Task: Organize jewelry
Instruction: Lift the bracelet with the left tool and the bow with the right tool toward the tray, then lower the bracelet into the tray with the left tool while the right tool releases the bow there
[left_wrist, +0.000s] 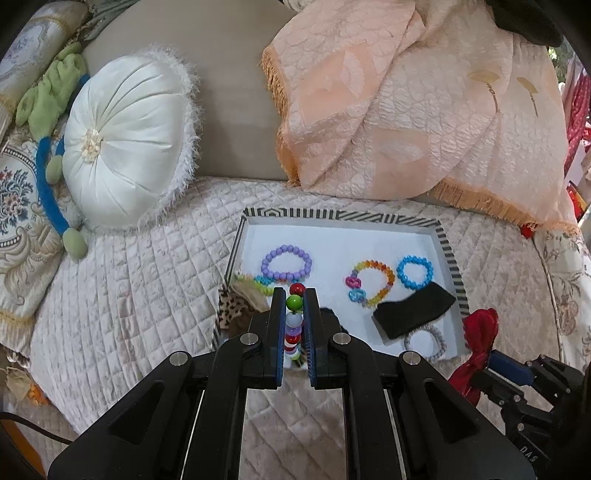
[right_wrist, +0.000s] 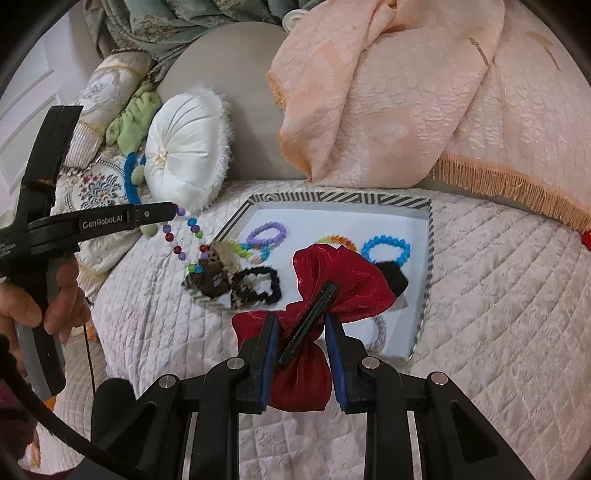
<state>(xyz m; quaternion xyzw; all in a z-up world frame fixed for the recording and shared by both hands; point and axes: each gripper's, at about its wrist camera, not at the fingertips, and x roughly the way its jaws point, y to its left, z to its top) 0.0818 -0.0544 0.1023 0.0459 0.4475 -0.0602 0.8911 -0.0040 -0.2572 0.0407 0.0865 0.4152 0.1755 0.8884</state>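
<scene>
Left wrist view: left gripper (left_wrist: 294, 295) pinches a multicoloured bead bracelet (left_wrist: 294, 302) tight between its pads, held above the near edge of the striped tray (left_wrist: 448, 254) on the quilted sofa.

Right wrist view: right gripper (right_wrist: 301, 325) clamps a red bow hair clip (right_wrist: 340, 280), hanging over the tray's near side; purple bracelet (right_wrist: 266, 233) and blue bracelet (right_wrist: 386, 249) lie inside.

Inside the striped tray (left_wrist: 448, 254): four beaded bracelets (left_wrist: 286, 263), two black hair ties (left_wrist: 413, 308), one silver scrunchie (left_wrist: 424, 341). Above the tray: one multicoloured bead strand (right_wrist: 184, 236), one red bow clip (right_wrist: 332, 295).
</scene>
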